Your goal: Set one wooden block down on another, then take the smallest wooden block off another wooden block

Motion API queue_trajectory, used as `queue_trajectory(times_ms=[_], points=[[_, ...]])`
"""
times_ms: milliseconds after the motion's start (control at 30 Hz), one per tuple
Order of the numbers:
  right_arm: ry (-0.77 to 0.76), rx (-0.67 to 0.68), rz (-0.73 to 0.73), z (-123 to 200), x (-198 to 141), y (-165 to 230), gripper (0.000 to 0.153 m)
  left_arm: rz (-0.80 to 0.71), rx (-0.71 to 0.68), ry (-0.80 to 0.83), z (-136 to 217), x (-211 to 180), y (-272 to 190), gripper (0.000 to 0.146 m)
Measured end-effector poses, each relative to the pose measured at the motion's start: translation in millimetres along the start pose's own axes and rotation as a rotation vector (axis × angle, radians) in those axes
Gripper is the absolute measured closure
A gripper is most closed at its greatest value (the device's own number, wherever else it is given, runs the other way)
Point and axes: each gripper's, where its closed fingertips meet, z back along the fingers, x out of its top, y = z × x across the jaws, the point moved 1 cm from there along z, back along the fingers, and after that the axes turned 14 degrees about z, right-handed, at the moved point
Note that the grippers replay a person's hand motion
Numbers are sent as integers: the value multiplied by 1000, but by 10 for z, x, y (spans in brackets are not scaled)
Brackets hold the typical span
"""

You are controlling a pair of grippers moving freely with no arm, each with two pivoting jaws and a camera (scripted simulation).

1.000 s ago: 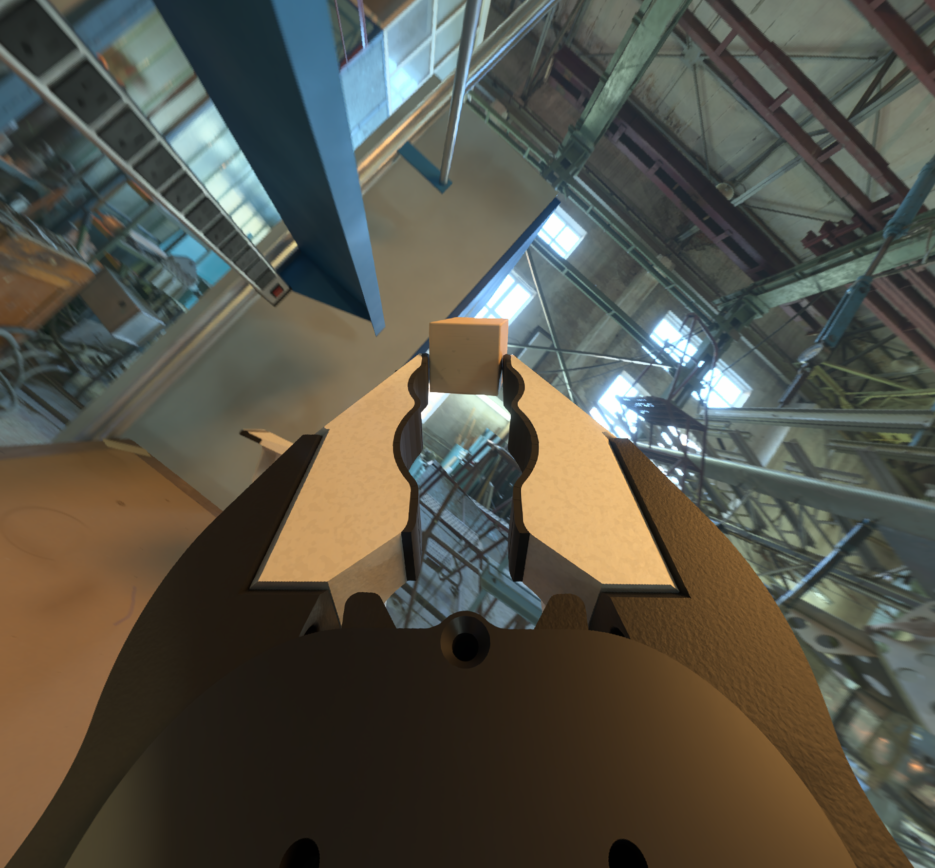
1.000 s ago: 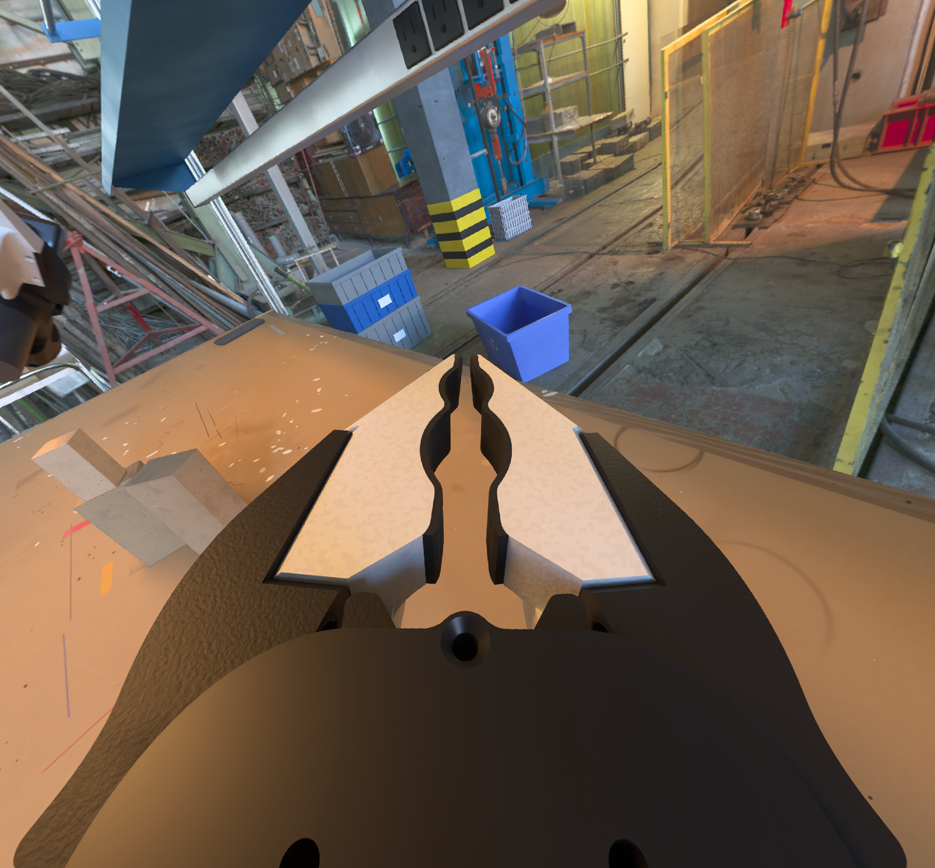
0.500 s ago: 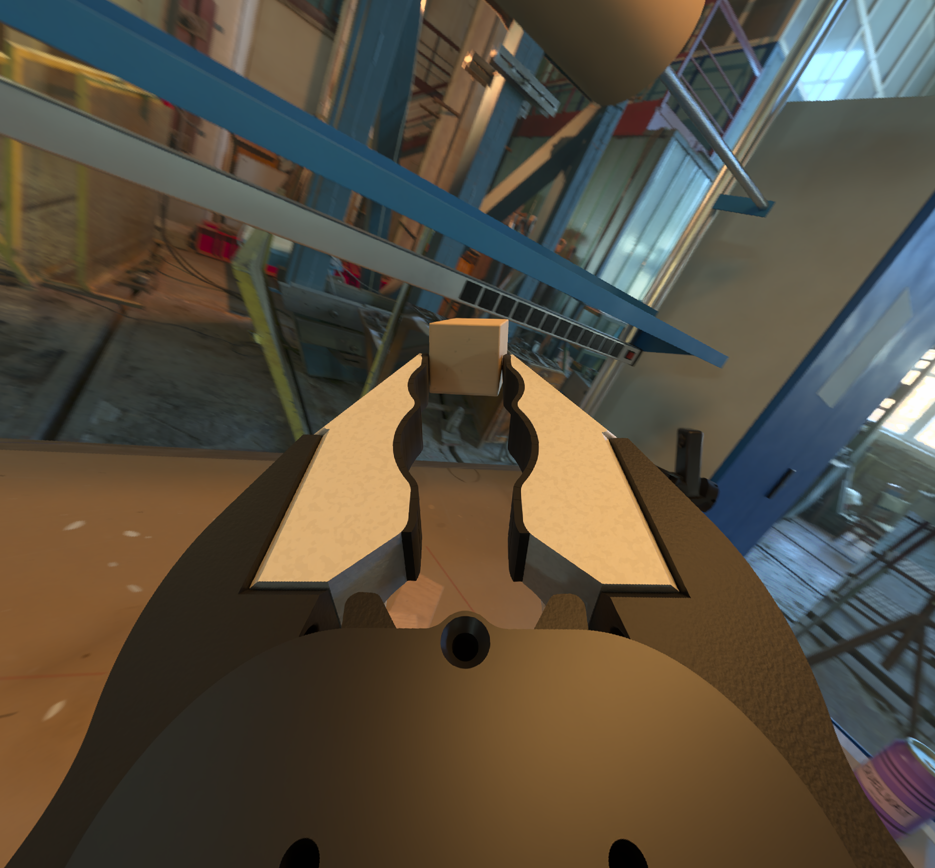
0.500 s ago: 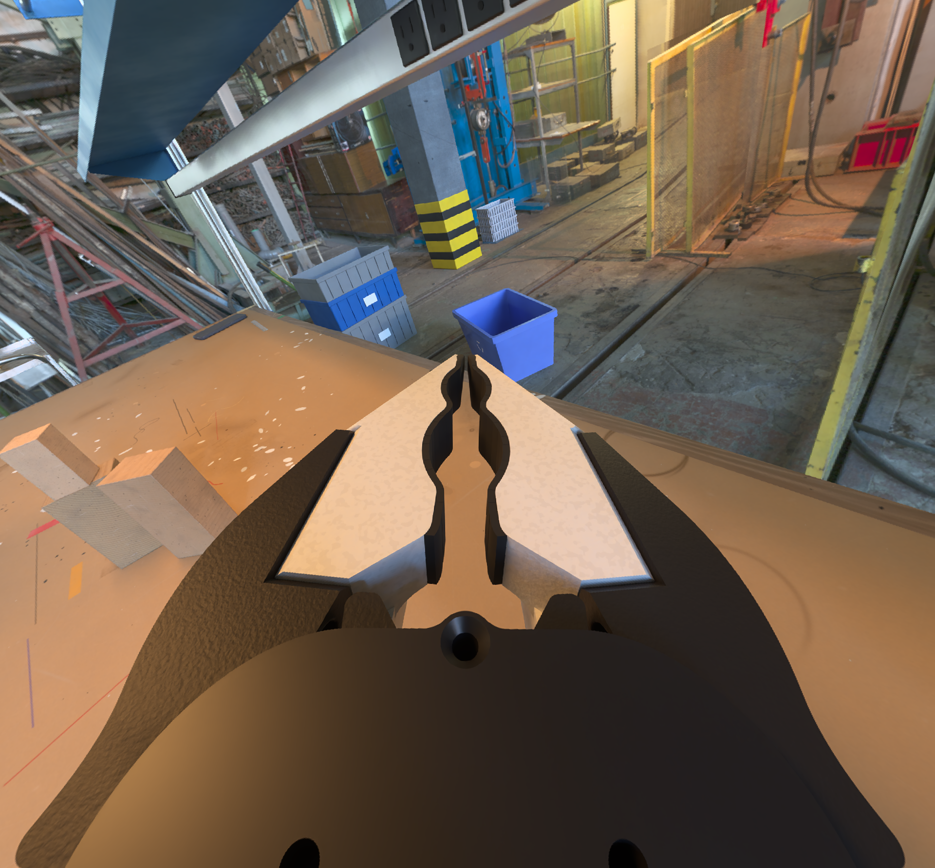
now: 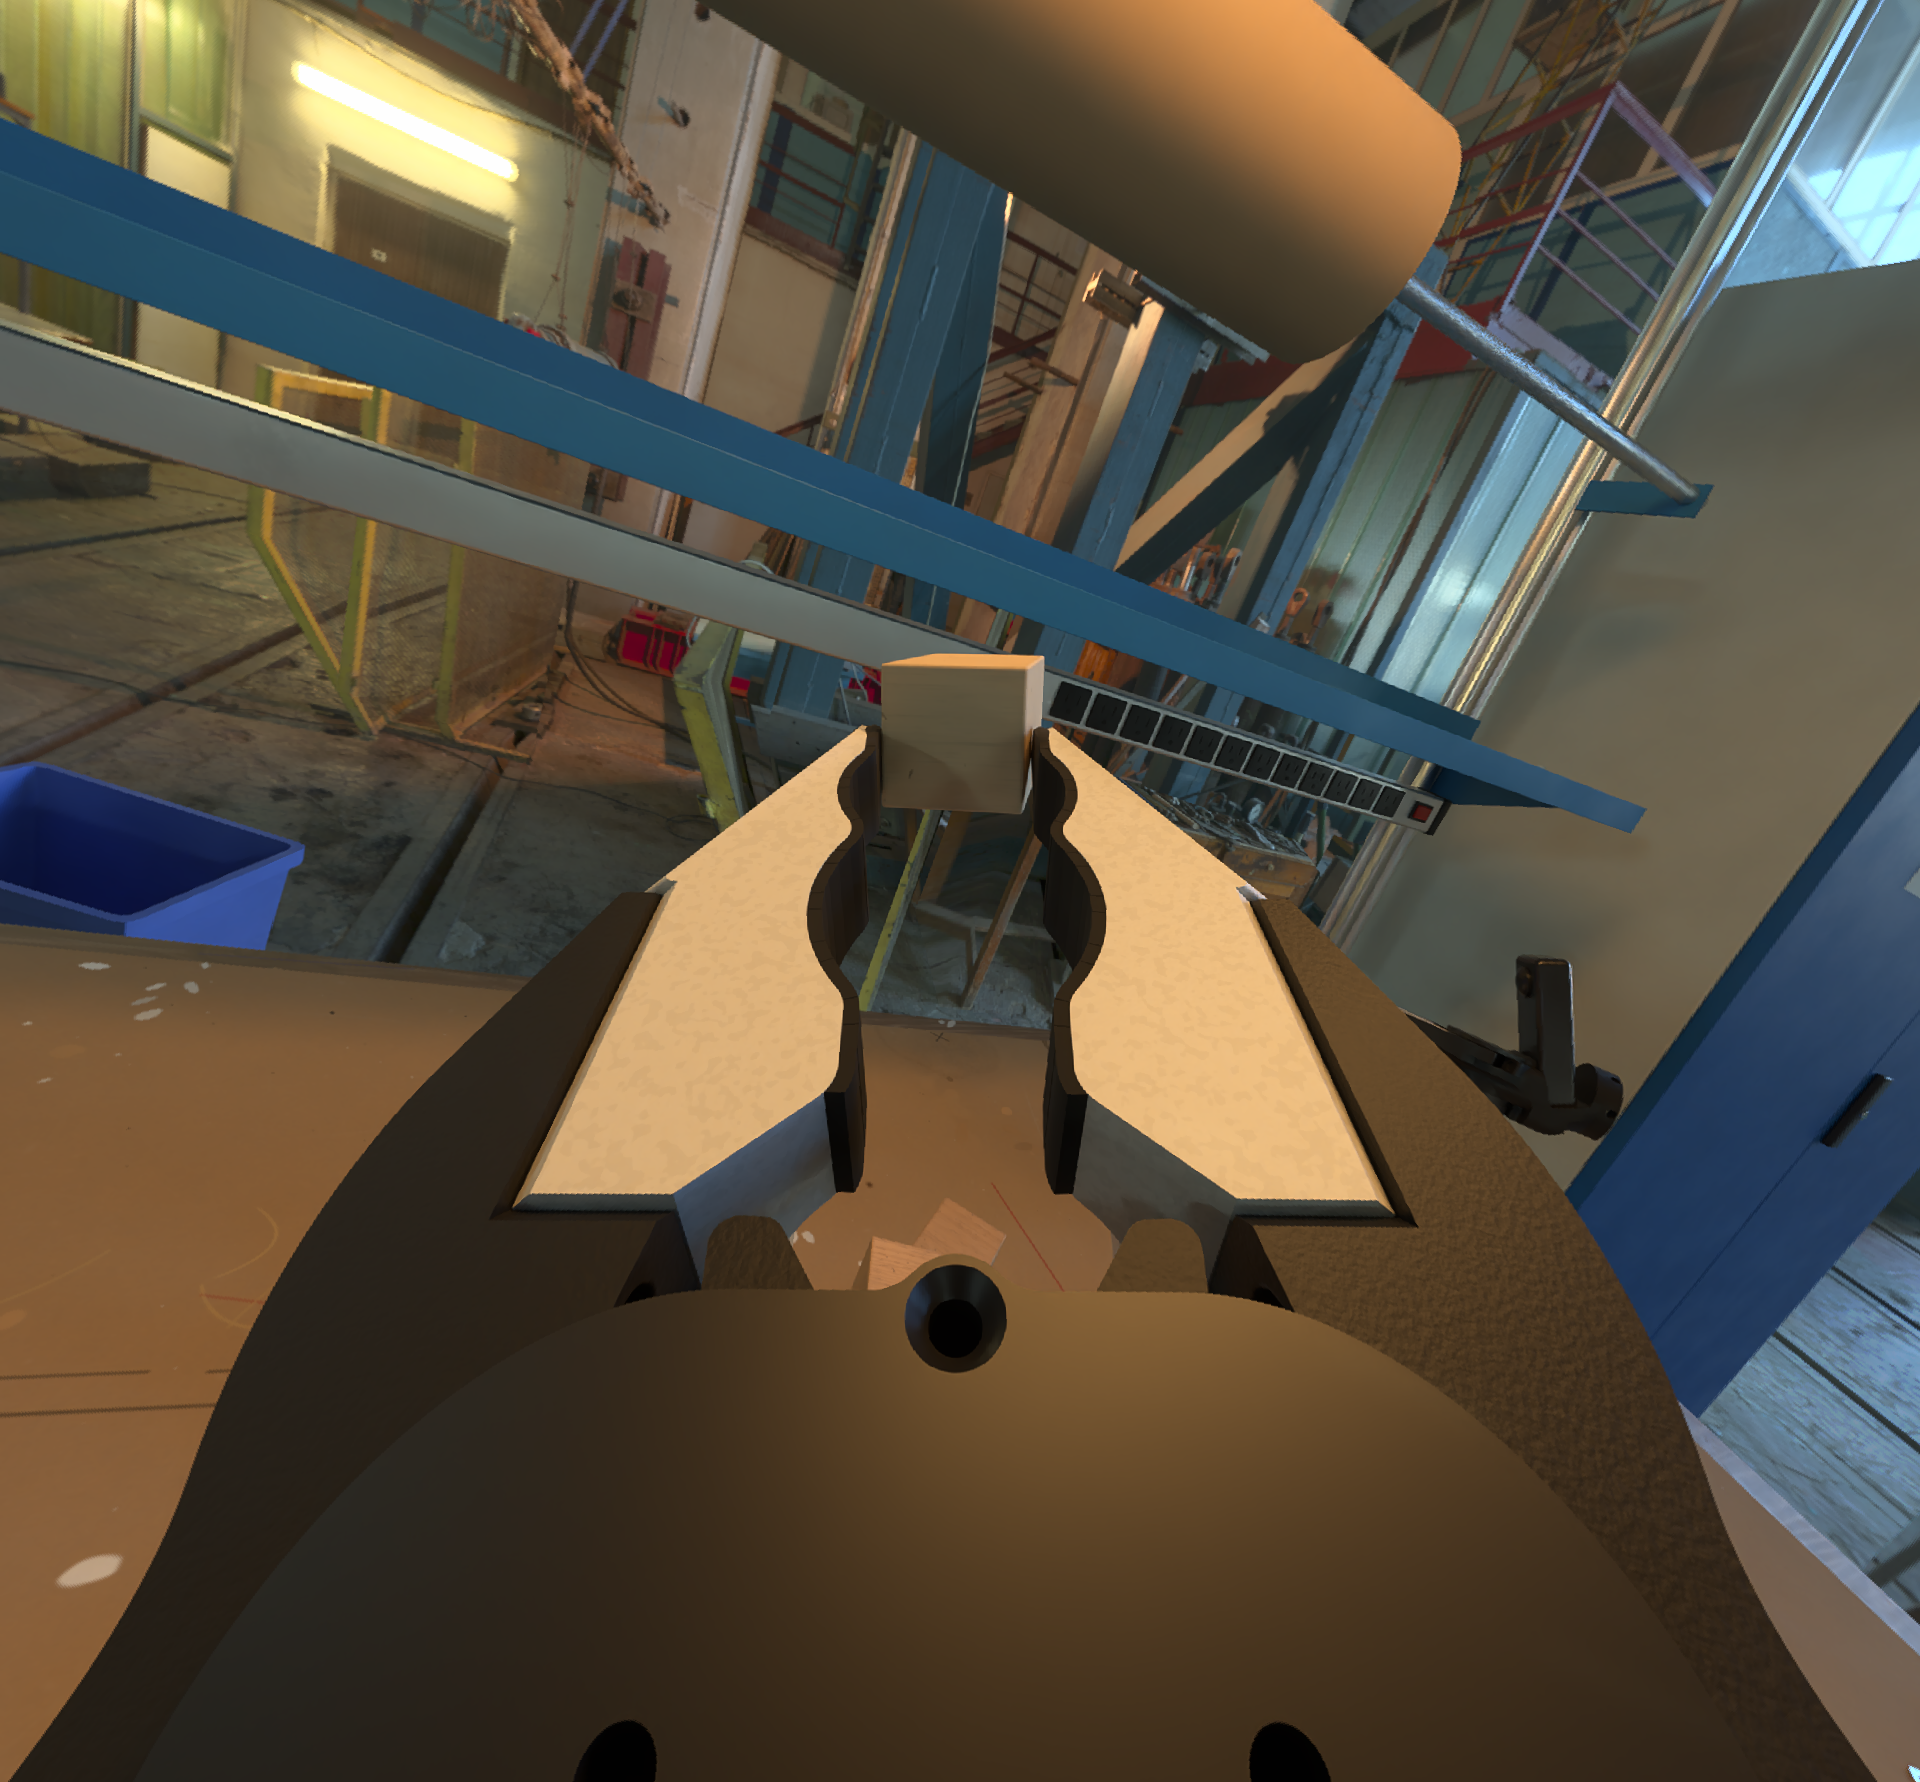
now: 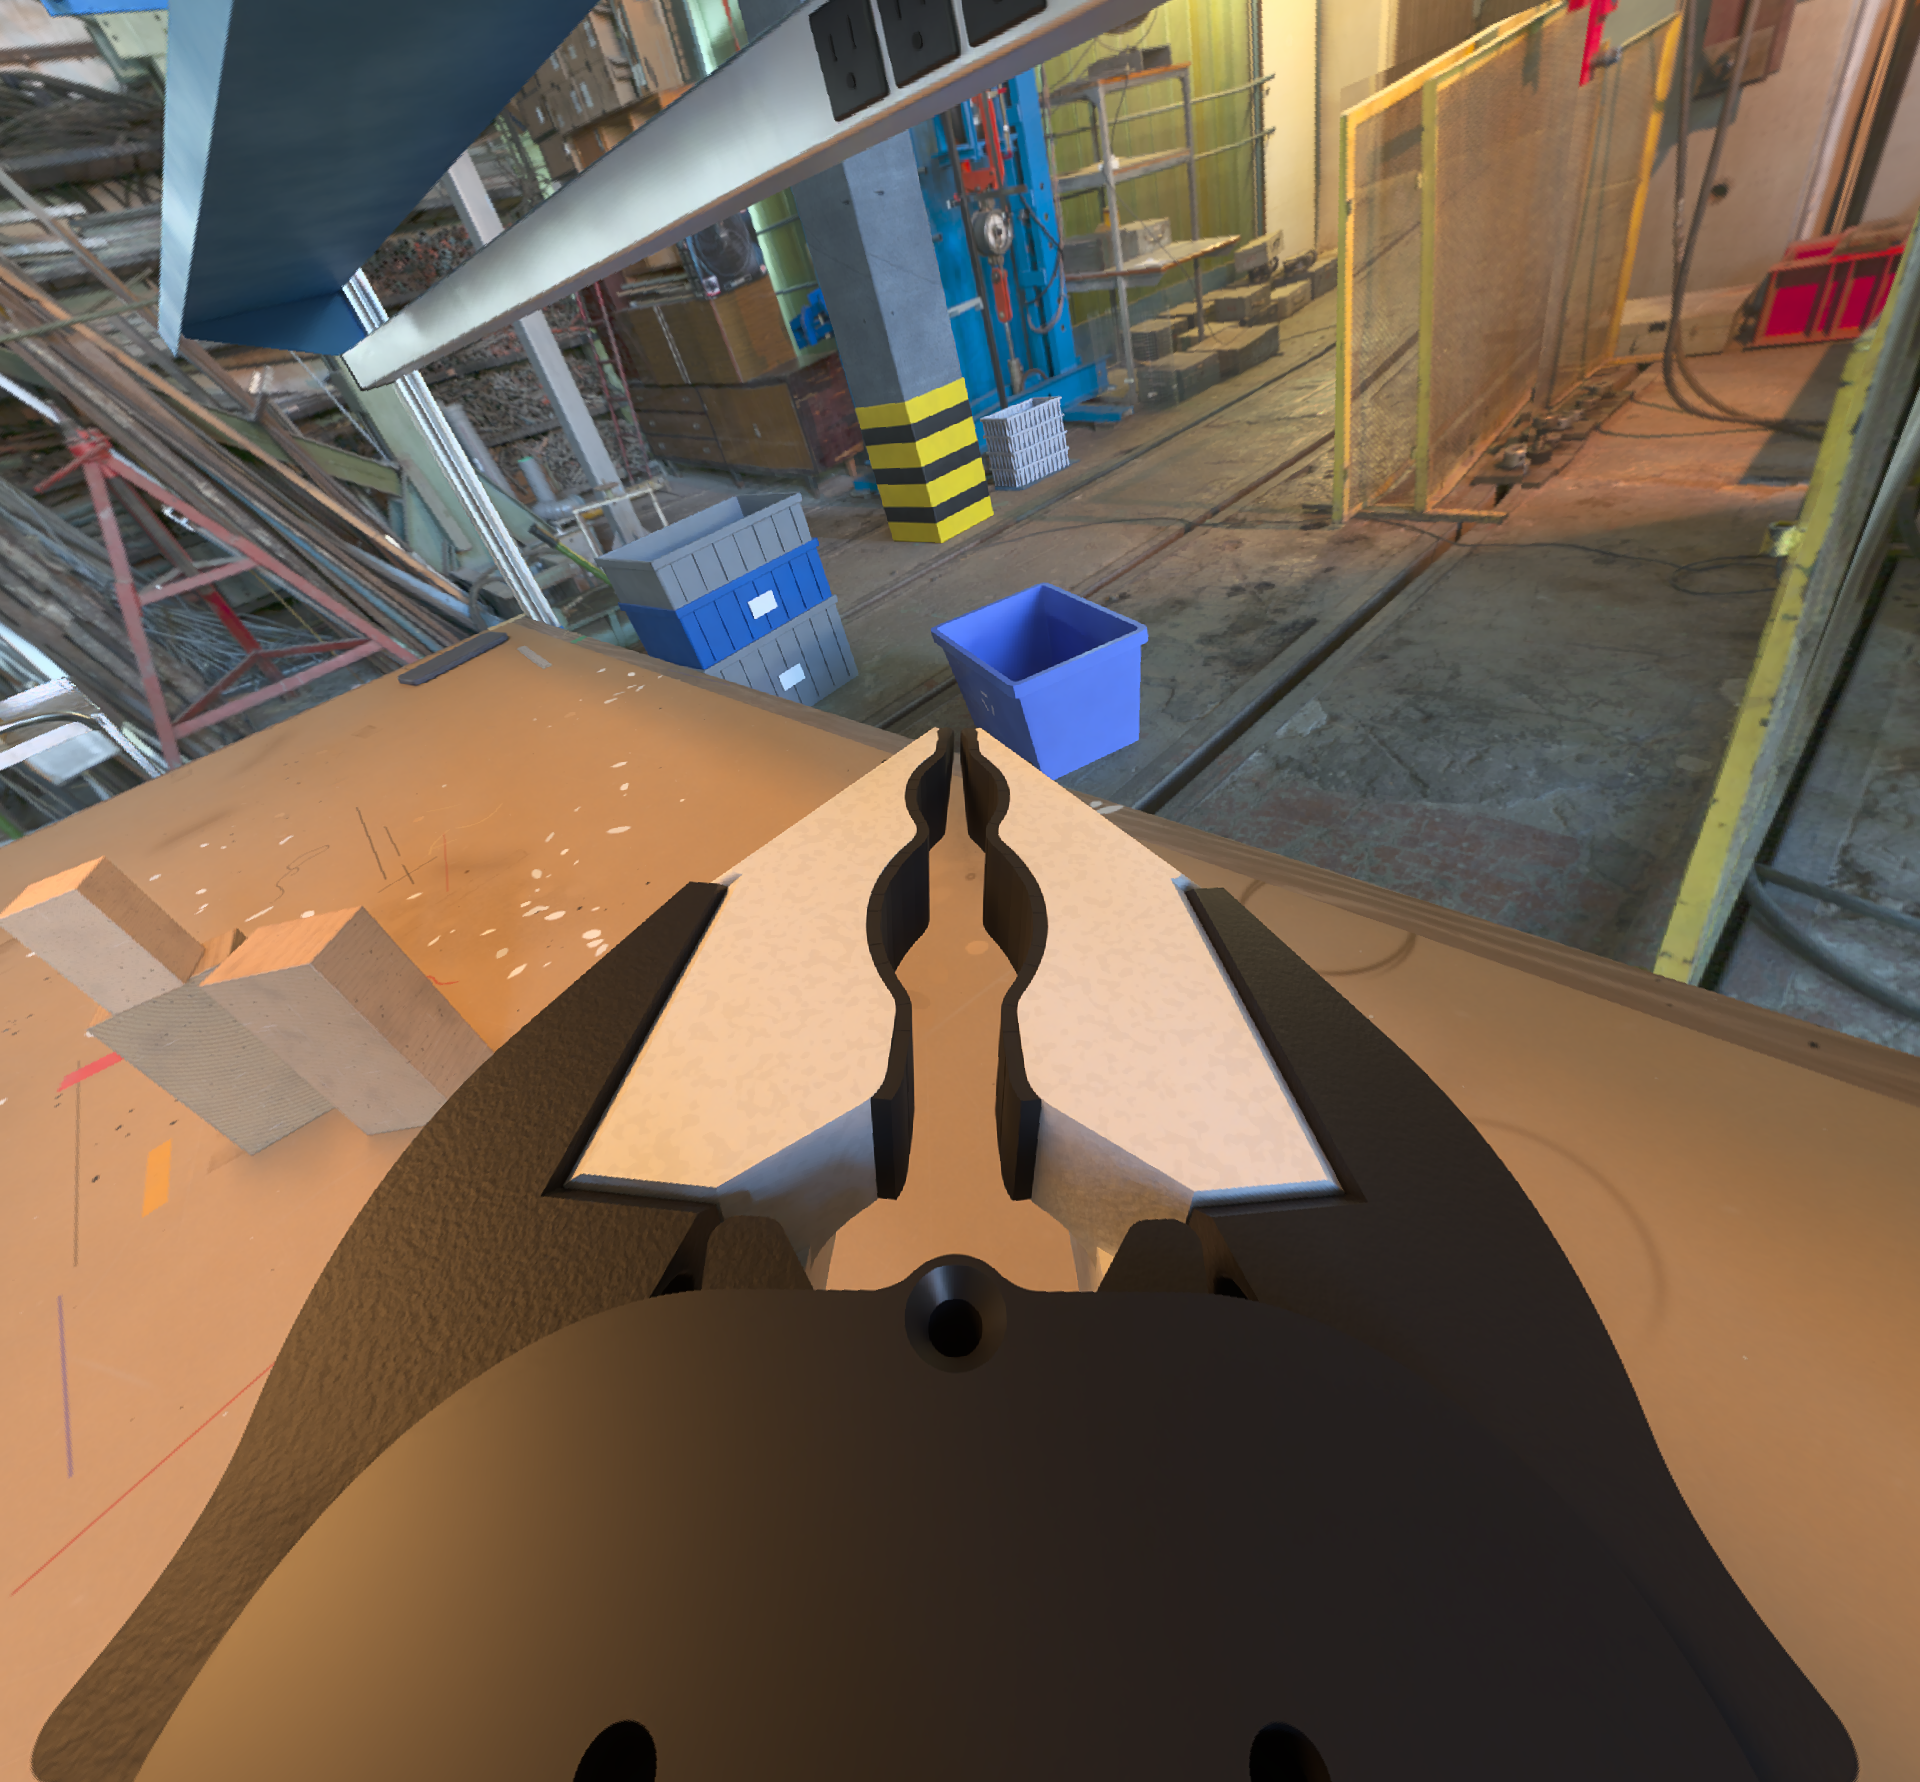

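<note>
My left gripper (image 5: 956, 745) is shut on a small pale wooden cube (image 5: 958, 733) at its fingertips, held in the air above the far edge of the wooden table (image 5: 208, 1161). Parts of pale wooden blocks (image 5: 930, 1249) show low between its fingers, on the table beneath. My right gripper (image 6: 956, 745) is shut and empty, low over the table (image 6: 1558, 1265) near its far edge. In the right wrist view two larger wooden blocks lie on the table to the left: a big one (image 6: 301, 1026) and a longer one (image 6: 99, 917) behind it, close together.
A blue bin (image 6: 1044, 672) stands on the floor beyond the table edge; it also shows in the left wrist view (image 5: 125, 859). A blue shelf with a power strip (image 6: 935, 39) hangs overhead. A large tan cylinder (image 5: 1039, 70) is above the left gripper. A dark clamp (image 5: 1548, 1046) sits at right.
The left gripper has tipped down and turned left with the cube, from facing the roof to facing the table edge. The right gripper has shifted slightly; the blocks sit nearer to it.
</note>
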Motion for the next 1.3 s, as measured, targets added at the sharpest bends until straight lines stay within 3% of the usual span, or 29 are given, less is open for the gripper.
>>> queue_trajectory(times_ms=[600, 900, 1133, 1300], points=[[3, 26, 17, -5, -1, 58, 151, -4, 48, 104, -448, -332, -63, 117], [-5, -5, 13, -12, 8, 16, 151, 13, -17, 149, -689, -457, -100, 117], [-4, 6, 22, -17, 11, 22, 151, 16, -75, 263, -1006, -827, -144, 117], [2, 12, 53, -21, 13, 55, 151, 97, -156, 376, -1345, -1285, -196, 117]])
